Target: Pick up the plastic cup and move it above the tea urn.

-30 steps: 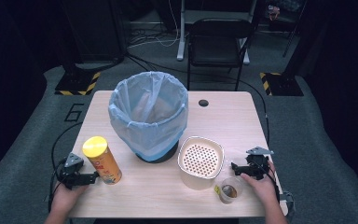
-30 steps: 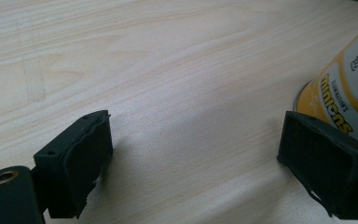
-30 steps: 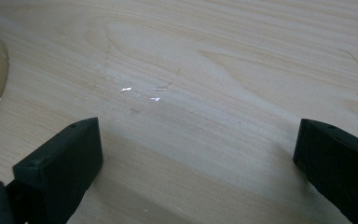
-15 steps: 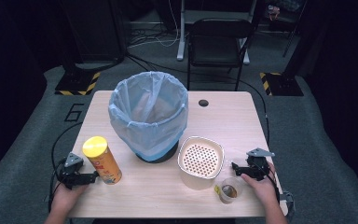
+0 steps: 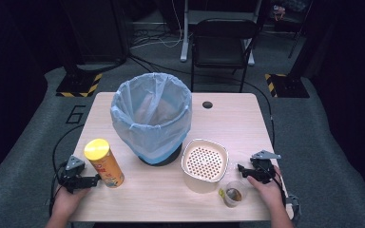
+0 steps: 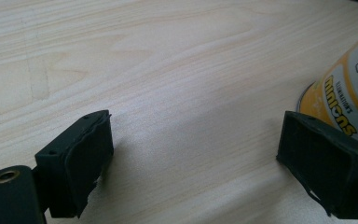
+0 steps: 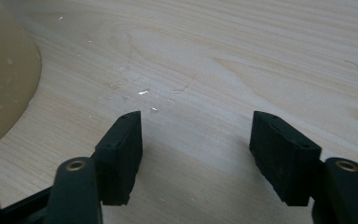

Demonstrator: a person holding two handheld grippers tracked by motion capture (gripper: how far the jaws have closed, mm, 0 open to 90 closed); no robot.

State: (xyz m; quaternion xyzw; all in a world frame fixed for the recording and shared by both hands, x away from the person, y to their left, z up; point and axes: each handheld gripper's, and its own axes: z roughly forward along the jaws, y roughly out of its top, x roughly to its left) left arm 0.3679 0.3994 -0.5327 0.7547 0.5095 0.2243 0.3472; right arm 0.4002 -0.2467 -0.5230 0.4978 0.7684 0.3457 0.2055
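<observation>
Right gripper [image 5: 244, 170]: resting low at the table's [image 5: 247, 123] right edge in the person's right hand [image 5: 266, 187]; its jaws have just been closing, yet they are standing apart over bare wood with nothing between them.
Left gripper [image 5: 94, 179]: sitting at the near left corner, jaws gaping, one fingertip [image 6: 321, 163] lying just beside the chip can.
Chip can [image 5: 104, 163]: standing upright just right of the left gripper, yellow lid on, orange label facing the person.
Strainer bowl [image 5: 204, 164]: cream, with a perforated insert, sitting between the two grippers and just left of the right one; I cannot tell what is lying under the holes.
Plastic cup [image 5: 233, 194]: clear, standing at the near edge, touching the right hand, holding something brown at the bottom.
Waste bin [image 5: 151, 118]: standing mid-table behind the can and the bowl, lined with a pale blue bag hanging open.
Chair [image 5: 223, 42]: standing on the floor beyond the far edge.
</observation>
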